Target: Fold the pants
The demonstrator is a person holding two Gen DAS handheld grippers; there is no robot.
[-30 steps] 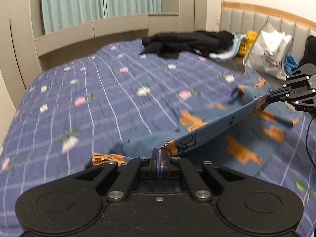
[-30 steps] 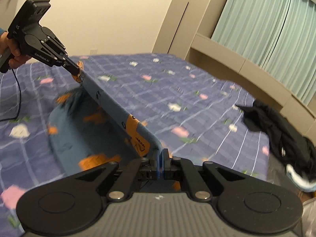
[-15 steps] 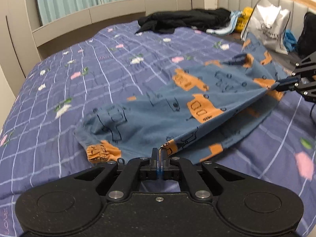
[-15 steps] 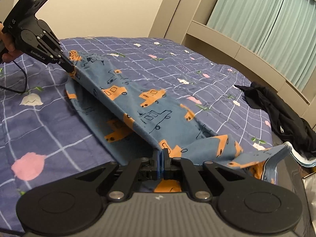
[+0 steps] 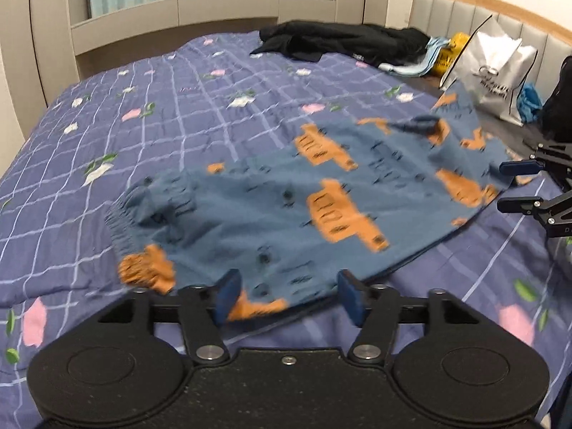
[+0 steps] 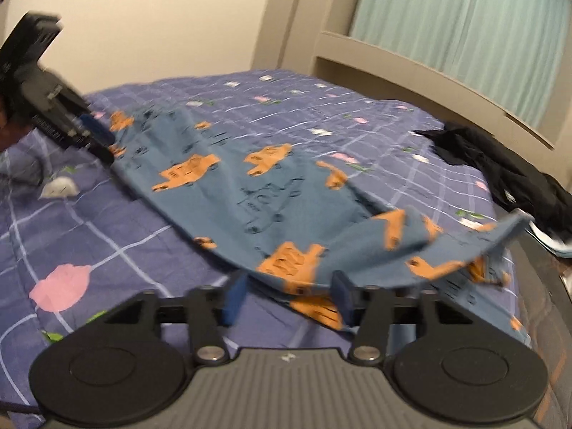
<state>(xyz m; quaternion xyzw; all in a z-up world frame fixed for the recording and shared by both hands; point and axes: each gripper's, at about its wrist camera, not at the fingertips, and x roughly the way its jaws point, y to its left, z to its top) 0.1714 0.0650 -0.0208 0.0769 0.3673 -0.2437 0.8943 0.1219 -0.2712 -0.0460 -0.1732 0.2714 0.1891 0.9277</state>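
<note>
The blue pants (image 5: 286, 207) with orange truck prints lie spread on the bed, folded over lengthwise; they also show in the right wrist view (image 6: 257, 196). My left gripper (image 5: 287, 295) is open at the near edge of the pants, by the elastic cuff end (image 5: 143, 211). My right gripper (image 6: 286, 298) is open at the other end of the pants. The right gripper shows in the left wrist view (image 5: 514, 186), jaws apart beside the cloth. The left gripper shows blurred in the right wrist view (image 6: 96, 139), with its jaws apart.
The bed has a purple checked quilt (image 5: 178, 114) with flowers. Black clothes (image 5: 343, 41) lie at the far side. A white shopping bag (image 5: 493, 68) stands by the padded headboard (image 5: 464, 10). A wooden ledge and teal curtains (image 6: 464, 28) stand behind the bed.
Both grippers have lowered the pants onto the bed and opened, letting go of the cloth. The pants now lie flat instead of hanging between the grippers.
</note>
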